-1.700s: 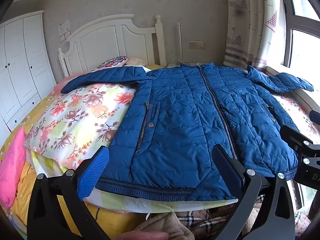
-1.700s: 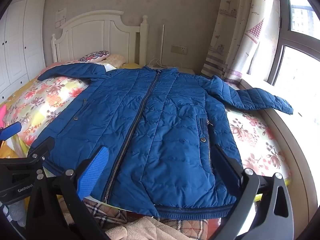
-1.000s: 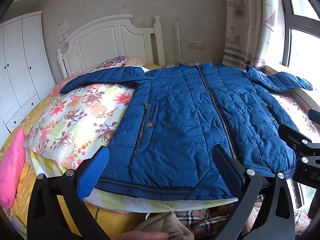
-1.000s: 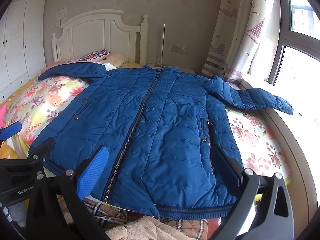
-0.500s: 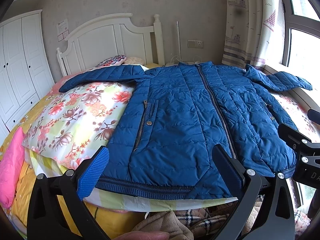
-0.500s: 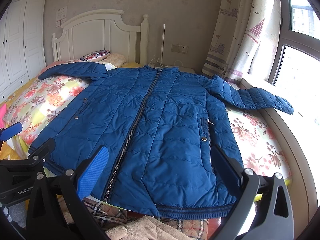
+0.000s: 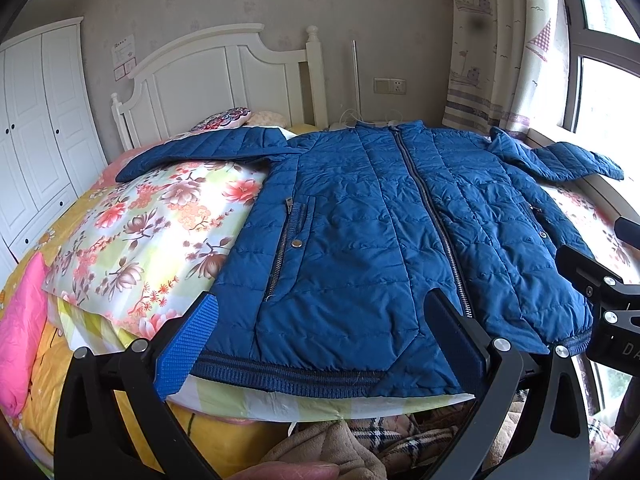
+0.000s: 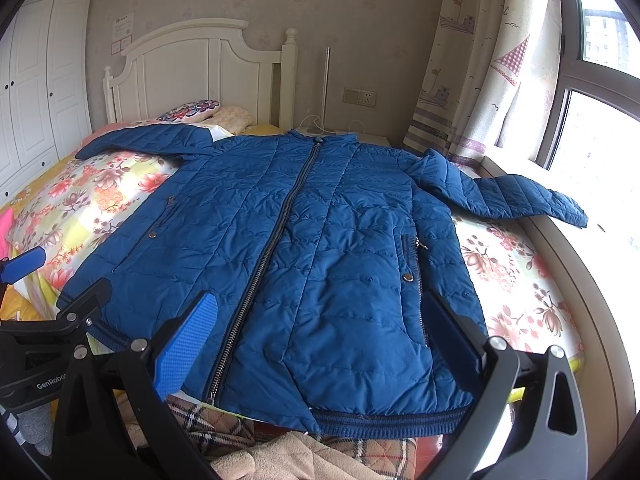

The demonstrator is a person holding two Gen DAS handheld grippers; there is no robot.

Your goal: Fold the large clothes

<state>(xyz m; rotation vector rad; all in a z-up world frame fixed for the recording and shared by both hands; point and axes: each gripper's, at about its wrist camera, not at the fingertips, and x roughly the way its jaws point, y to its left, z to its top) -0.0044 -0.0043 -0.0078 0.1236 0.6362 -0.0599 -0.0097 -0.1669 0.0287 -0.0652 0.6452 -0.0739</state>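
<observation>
On the bed, a blue quilted jacket lies flat and face up, zipped to the collar, its hem toward the foot of the bed and hanging a little over the edge, its collar toward the white headboard. One sleeve stretches out over a flowered pillow; the other sleeve reaches toward the window sill — both spread wide from the body. The left gripper hovers at the foot of the bed near the hem, fingers spread wide with nothing between them, not touching the cloth. The right gripper hangs just beside it over the other half of the hem, likewise wide apart and empty. Below the hem lie a plaid blanket and some beige cloth. Farther off stand a white wardrobe and a patterned curtain by the window.
</observation>
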